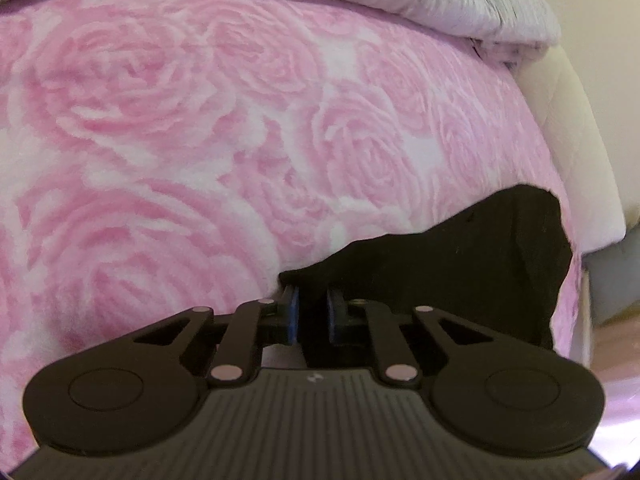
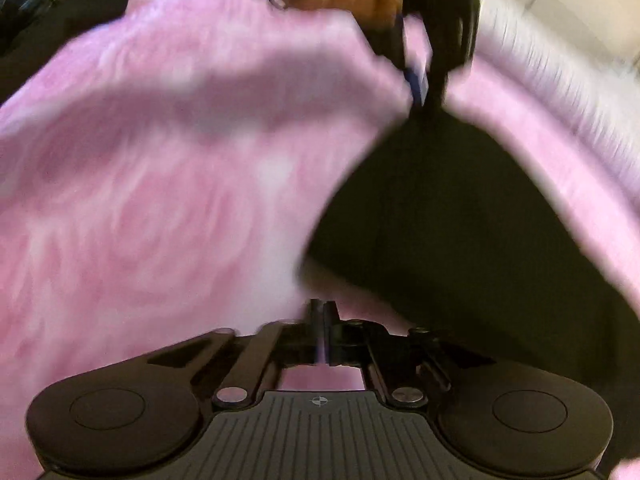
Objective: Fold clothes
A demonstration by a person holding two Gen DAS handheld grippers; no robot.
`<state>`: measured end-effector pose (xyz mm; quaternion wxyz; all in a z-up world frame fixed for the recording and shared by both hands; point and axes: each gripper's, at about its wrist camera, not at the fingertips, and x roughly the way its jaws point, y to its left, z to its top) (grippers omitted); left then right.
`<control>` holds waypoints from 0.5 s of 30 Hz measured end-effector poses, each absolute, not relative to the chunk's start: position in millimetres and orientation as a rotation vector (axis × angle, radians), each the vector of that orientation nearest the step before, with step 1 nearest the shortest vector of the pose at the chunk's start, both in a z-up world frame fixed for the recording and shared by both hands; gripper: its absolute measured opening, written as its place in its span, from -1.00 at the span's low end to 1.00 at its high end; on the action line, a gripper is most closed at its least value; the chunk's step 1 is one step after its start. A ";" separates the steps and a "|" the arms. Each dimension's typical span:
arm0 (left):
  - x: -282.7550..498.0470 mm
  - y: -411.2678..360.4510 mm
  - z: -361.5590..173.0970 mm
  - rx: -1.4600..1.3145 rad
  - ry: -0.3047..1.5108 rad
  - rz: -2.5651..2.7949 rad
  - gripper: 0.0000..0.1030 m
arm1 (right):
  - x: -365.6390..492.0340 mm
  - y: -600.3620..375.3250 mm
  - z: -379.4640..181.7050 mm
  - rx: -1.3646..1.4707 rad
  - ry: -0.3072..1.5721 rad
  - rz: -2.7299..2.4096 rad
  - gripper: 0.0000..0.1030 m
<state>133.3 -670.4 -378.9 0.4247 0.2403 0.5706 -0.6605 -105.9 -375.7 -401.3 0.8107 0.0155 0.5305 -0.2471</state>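
Risk: black garment (image 1: 460, 264) slips from left gripper (image 1: 312, 312) if pull is sharp; only edge pinched between blue pads, cloth slack. Garment lies on pink rose blanket (image 1: 180, 140) near bed edge, stretched between both tools. Left gripper clamps its near edge. Right gripper (image 2: 322, 320) clenched; garment (image 2: 460, 240) just beside it, blur hides whether cloth is caught.

The left gripper (image 1: 312, 312) is black with blue pads (image 1: 295, 312) and silver rivets (image 1: 224, 372). The right gripper (image 2: 322, 322) matches, with a ribbed grey body.
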 end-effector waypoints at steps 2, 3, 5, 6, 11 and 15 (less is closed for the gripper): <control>137.1 -671.5 -375.8 0.595 1.451 -1.665 -0.78 | -101.2 -373.4 -392.7 0.010 1.084 -0.530 -0.95; 139.3 -671.8 -374.5 0.586 1.464 -1.669 -0.78 | -98.8 -372.2 -388.4 -0.002 1.059 -0.531 -0.92; 141.7 -672.4 -372.3 0.580 1.477 -1.672 -0.77 | -94.0 -369.9 -379.9 -0.024 1.009 -0.532 -0.54; 140.2 -672.3 -371.2 0.588 1.472 -1.673 -0.77 | -91.7 -368.8 -375.6 -0.036 0.984 -0.533 -0.39; 133.1 -669.8 -363.7 0.599 1.434 -1.682 -0.79 | -43.7 -395.7 -405.9 -0.079 1.049 -0.598 -0.03; 130.6 -670.6 -361.5 0.609 1.406 -1.711 -0.81 | -56.0 -407.8 -412.2 -0.061 1.083 -0.582 -0.85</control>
